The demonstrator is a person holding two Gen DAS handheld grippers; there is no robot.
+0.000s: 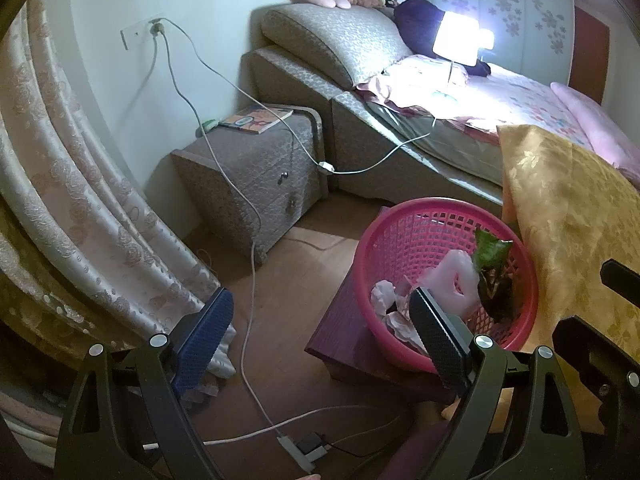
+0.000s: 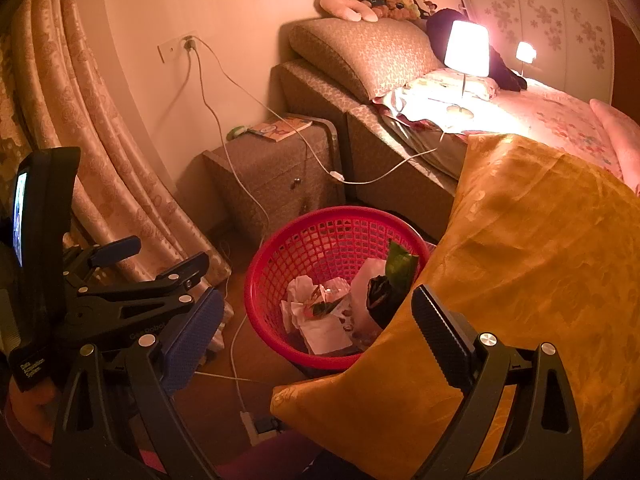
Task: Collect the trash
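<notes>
A pink mesh basket (image 1: 404, 236) stands on a dark purple stool (image 1: 340, 332); it also shows in the right wrist view (image 2: 320, 232). It holds crumpled white paper (image 2: 316, 332), a whitish plastic piece (image 1: 456, 280), a dark wrapper (image 2: 380, 292) and a green leaf-like scrap (image 1: 490, 248). My left gripper (image 1: 320, 334) is open and empty, above the floor at the basket's left; it also shows at the left of the right wrist view (image 2: 160, 260). My right gripper (image 2: 316, 338) is open and empty, just above the basket and the cloth.
A gold tablecloth (image 2: 520, 260) hangs over the table edge right of the basket. White cables (image 1: 252, 272) and a power strip (image 1: 298, 450) lie on the wooden floor. A nightstand (image 1: 256, 172), bed with lit lamp (image 1: 456, 38) and curtains (image 1: 80, 200) surround the spot.
</notes>
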